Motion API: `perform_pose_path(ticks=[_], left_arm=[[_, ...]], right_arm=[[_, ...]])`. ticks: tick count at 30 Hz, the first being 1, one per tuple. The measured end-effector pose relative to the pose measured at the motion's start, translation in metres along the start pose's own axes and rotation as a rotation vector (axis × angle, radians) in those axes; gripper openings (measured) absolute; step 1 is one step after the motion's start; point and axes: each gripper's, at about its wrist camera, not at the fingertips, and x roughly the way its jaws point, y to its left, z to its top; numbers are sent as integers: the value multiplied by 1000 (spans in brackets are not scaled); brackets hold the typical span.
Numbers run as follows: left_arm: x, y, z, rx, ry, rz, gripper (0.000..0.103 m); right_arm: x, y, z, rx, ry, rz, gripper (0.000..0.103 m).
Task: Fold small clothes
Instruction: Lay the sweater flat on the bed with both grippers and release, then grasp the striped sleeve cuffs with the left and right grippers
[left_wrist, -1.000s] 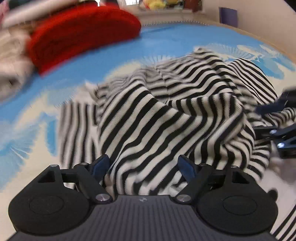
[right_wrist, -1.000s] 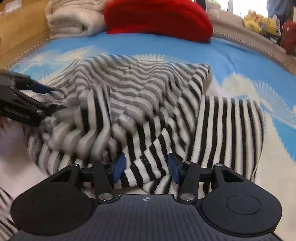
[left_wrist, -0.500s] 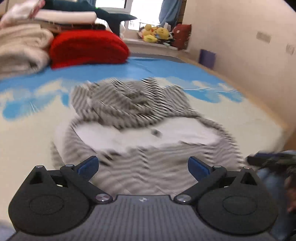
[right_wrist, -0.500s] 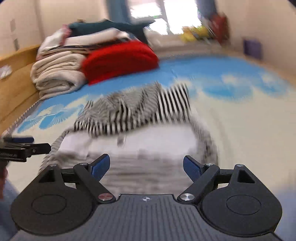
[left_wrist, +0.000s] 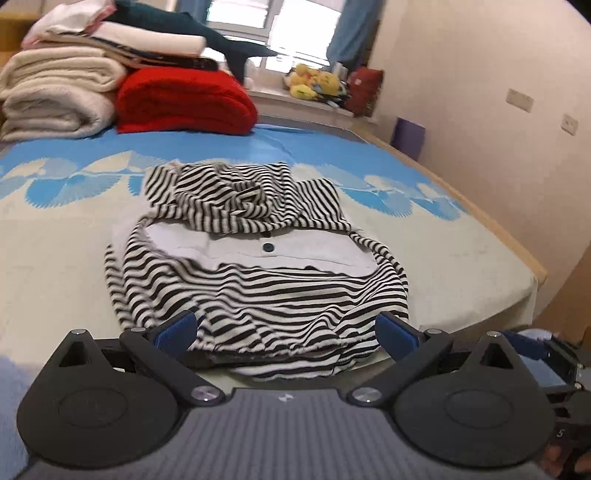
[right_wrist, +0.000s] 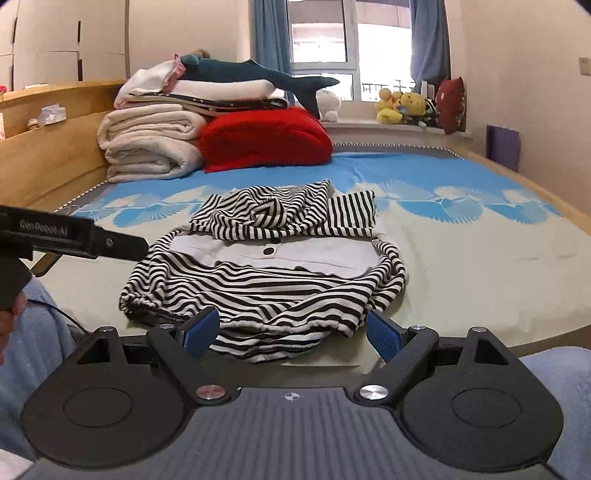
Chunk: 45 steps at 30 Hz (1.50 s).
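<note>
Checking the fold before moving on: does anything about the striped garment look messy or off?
Yes. The striped garment lies rumpled on the bed: its far part is bunched in a heap, the near hem is wavy, and the pale lining with a dark button is exposed. Both tools are open, holding nothing.

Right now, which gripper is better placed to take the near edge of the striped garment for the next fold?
Probably the right gripper: its open fingers frame the striped garment at its near hem. The left gripper, also open, sits more toward the garment's left side.
</note>
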Motion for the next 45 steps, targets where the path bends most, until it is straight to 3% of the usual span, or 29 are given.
perform_pose_path(ticks=[6, 10, 17, 22, 25, 29, 35, 39, 43, 45], left_arm=[[-26, 4, -7, -56, -28, 20, 103], [-36, 6, -14, -58, -35, 77, 103], [-38, 27, -33, -127, -3, 153, 103], [-27, 43, -34, -121, 30, 224, 103], [-10, 61, -27, -149, 55, 227, 103], [28, 91, -20, -293, 96, 213, 103], [89, 135, 3, -374, 108, 232, 103], [122, 152, 12, -416, 133, 188, 103], [152, 156, 7, -411, 198, 174, 103], [157, 145, 8, -341, 188, 203, 103]], right_arm=[[-21, 1, -6, 23, -25, 13, 87], [-25, 11, -14, -29, -24, 13, 87], [-9, 24, -17, -115, 37, 37, 87], [12, 13, -14, -86, 71, 11, 87], [31, -6, -8, -10, 108, -36, 87], [63, -41, 4, 147, 124, -87, 87], [131, -82, 15, 256, 168, -98, 87], [166, -99, 13, 341, 172, -73, 87], [194, -108, 6, 456, 233, -70, 87], [201, -106, 9, 453, 239, -92, 87]])
